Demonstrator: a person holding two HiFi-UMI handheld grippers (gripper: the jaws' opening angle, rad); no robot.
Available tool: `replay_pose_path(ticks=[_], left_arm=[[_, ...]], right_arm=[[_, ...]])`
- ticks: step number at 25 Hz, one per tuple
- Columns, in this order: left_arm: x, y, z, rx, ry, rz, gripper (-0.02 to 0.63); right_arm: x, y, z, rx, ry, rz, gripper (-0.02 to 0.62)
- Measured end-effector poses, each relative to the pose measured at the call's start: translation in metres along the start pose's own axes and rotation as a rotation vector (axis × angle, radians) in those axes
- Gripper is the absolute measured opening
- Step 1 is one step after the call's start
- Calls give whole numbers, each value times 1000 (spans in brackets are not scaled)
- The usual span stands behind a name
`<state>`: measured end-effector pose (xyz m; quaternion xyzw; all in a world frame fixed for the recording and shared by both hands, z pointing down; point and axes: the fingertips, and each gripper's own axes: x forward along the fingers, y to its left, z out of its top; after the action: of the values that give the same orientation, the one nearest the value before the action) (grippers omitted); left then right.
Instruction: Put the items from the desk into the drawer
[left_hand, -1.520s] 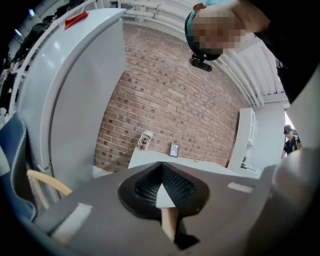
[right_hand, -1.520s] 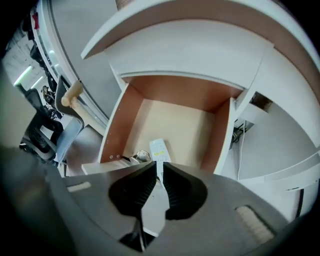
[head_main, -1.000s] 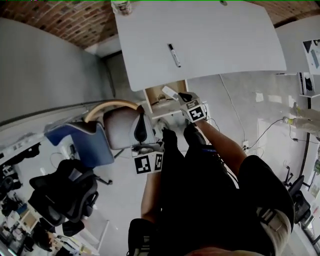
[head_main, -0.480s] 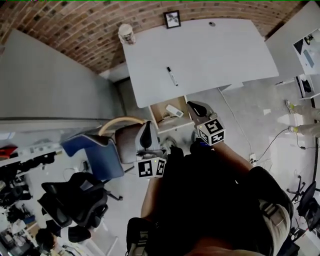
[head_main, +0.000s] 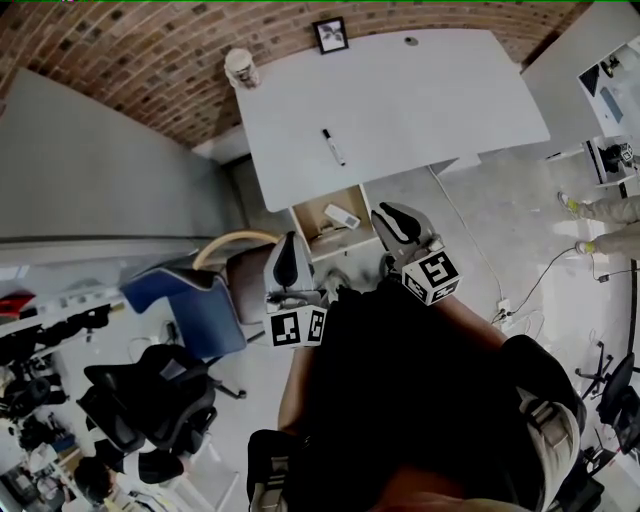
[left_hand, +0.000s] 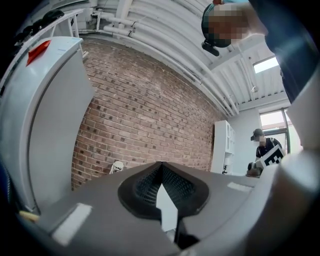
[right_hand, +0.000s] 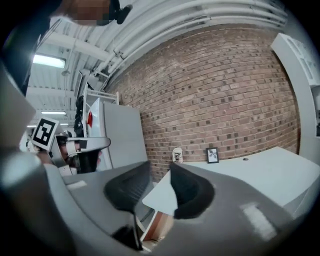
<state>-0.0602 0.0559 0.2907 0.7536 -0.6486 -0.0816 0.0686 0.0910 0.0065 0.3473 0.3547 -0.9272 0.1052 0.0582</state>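
Both higher than before, left gripper (head_main: 291, 242) jaws pressed together, right gripper (head_main: 386, 213) jaws just opening slightly, empty.

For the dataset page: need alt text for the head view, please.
From above: a person holds two grippers beside an open drawer under a white desk, a white item in the drawer. The left gripper is shut; the jaws of the right gripper have just been opening, nothing between them. A marker, a jar and a framed picture sit on the desk.
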Motion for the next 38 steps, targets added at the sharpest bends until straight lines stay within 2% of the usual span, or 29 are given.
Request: replay_pose_path(ticks=[1,2,4,12,20,24,30,38], left_arm=[[1,-1,1,4,-3,-1,9],[2,-2,3,7,-6,0,9],[3,-4,4,11,-9,9,9],[9,-32,3,31,-21,54,9],[10,-58,1,42,-19,130,9],[13,-68,-2,46,-17,135,9],[27,-53,-10,31,-14,132,9],[74,-8,-5,1,-19,111,9]], right_arm=[[0,-1,2,10,-8,2,184],[1,-3,3,11,-10,-1,218],[1,-6,4,-6,-3,-7,236],[-12,-26,6,-35,16,33,236],[-15,-52,-2,-15,32,89,236],[-4,-68,-3,-24,38,89,236],[27,-79,-10,-11,64,78,235],[94,-93,-13,-35,123,50,235]])
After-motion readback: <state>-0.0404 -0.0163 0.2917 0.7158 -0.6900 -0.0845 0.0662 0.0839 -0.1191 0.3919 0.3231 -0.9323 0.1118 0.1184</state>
